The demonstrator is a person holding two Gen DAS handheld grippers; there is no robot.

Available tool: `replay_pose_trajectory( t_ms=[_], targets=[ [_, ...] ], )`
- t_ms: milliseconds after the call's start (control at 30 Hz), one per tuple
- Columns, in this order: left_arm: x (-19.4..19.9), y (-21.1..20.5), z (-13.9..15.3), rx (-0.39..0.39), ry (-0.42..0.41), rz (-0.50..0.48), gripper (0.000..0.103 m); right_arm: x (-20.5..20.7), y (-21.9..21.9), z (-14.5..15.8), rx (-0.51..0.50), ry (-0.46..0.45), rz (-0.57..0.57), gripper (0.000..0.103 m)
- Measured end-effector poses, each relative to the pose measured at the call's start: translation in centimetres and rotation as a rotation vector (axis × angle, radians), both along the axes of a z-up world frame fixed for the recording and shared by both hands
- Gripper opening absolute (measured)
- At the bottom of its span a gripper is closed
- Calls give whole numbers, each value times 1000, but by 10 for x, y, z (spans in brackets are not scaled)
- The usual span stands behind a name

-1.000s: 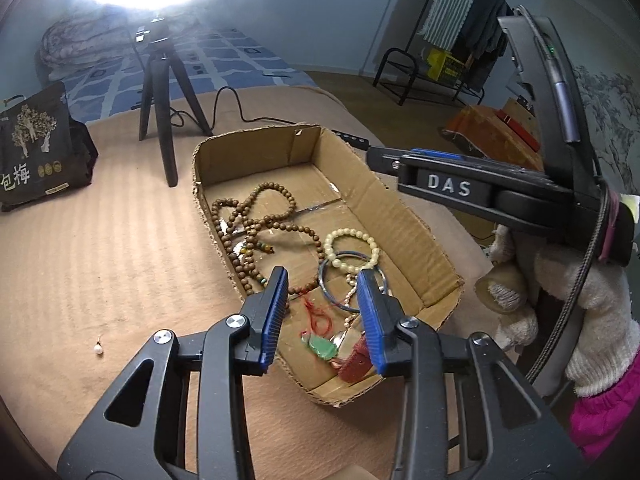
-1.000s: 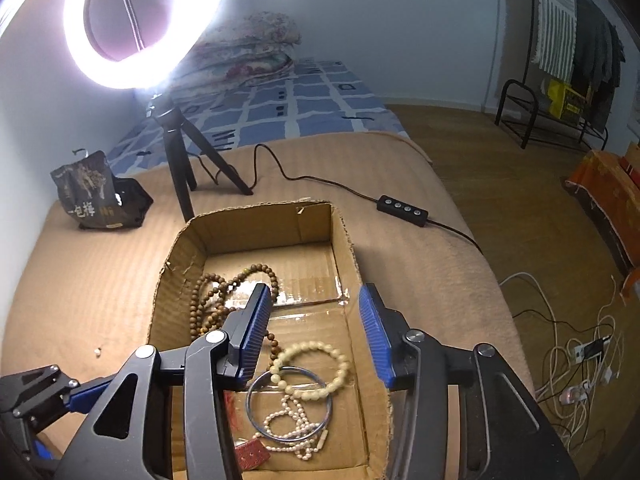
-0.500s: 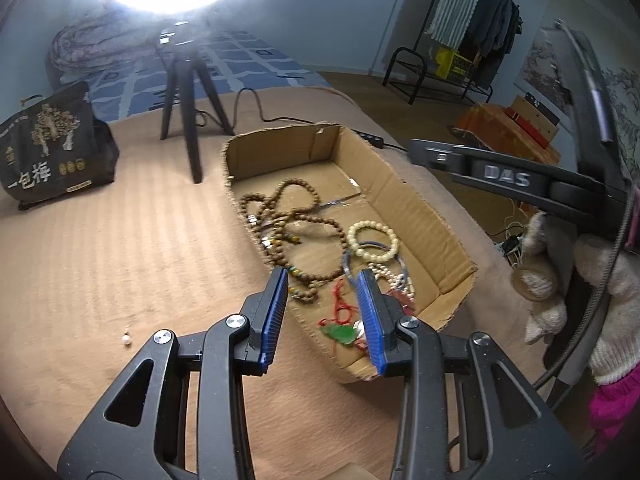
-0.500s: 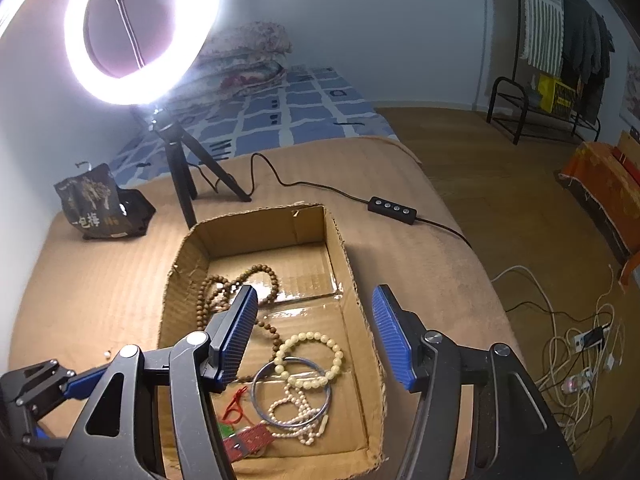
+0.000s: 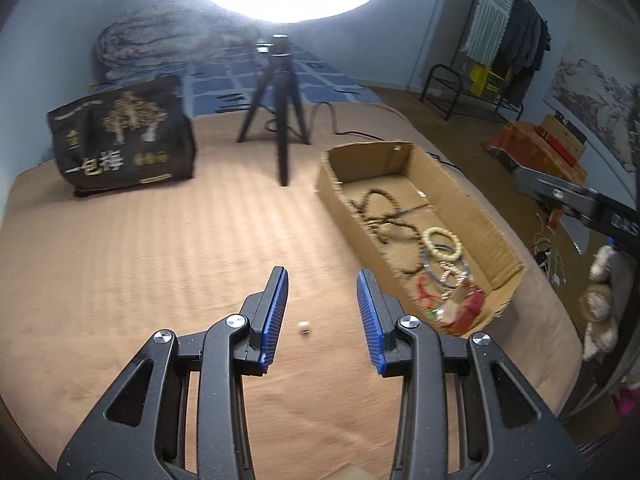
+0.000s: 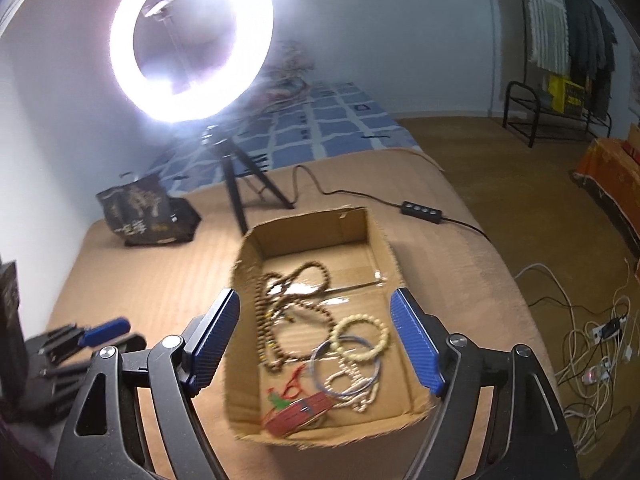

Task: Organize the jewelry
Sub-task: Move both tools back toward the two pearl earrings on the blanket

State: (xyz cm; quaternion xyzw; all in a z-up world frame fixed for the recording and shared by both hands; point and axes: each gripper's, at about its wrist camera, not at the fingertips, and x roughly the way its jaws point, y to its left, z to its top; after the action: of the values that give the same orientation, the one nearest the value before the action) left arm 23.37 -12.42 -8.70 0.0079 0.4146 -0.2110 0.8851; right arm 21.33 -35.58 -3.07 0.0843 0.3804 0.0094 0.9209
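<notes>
A cardboard box [image 5: 472,204] [image 6: 376,236] lies on the tan bed cover and holds brown bead strands [image 6: 296,304], a cream bead bracelet [image 6: 362,338], a blue bangle [image 6: 346,364], a white bead strand, a red cord with a green pendant [image 6: 280,394] and a red piece. A small white bead [image 5: 303,326] lies loose on the cover left of the box. My left gripper [image 5: 322,280] is open and empty, with the bead showing between its fingers. My right gripper [image 6: 316,300] is open wide and empty, above the box. The left gripper also shows in the right wrist view [image 6: 92,334].
A ring light on a black tripod [image 5: 280,120] [image 6: 240,172] stands behind the box. A black bag [image 5: 120,140] sits at the back left. A cable with a control [image 6: 422,210] runs off the bed's right side. Wires [image 6: 592,340] lie on the floor.
My left gripper has swung left from over the box to the loose bead and opened wider. My right gripper has opened wider and drawn back a little from the box.
</notes>
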Motion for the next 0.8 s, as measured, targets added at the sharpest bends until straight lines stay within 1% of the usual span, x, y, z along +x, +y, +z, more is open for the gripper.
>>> replay_pose_trajectory(
  t_ms=[167,300,433,567,600,633,667,700,733,800],
  targets=[
    [2,30,-8,38,-8,34,36,-13,33,3,-3,-23,92,78],
    [6,52,-15,48,-1,58,36,-23,61,1,1,-32,164,78],
    [9,71,-22,50,14,79,36,-29,89,-9,-20,-35,214,78],
    [11,78,-28,30,25,81,36,-32,116,-28,-69,-22,254,78],
    [11,78,-31,30,30,74,36,-31,123,-36,-82,-11,265,75],
    [11,77,-33,34,35,68,36,-31,130,-43,-91,1,277,66],
    [11,75,-37,39,40,59,36,-32,135,-49,-100,12,287,61],
    [11,74,-40,42,45,52,36,-30,141,-56,-112,28,293,53],
    [11,72,-44,49,52,46,36,-29,145,-64,-121,41,294,48],
    [11,68,-52,63,67,38,36,-26,151,-77,-115,61,287,45]
  ],
)
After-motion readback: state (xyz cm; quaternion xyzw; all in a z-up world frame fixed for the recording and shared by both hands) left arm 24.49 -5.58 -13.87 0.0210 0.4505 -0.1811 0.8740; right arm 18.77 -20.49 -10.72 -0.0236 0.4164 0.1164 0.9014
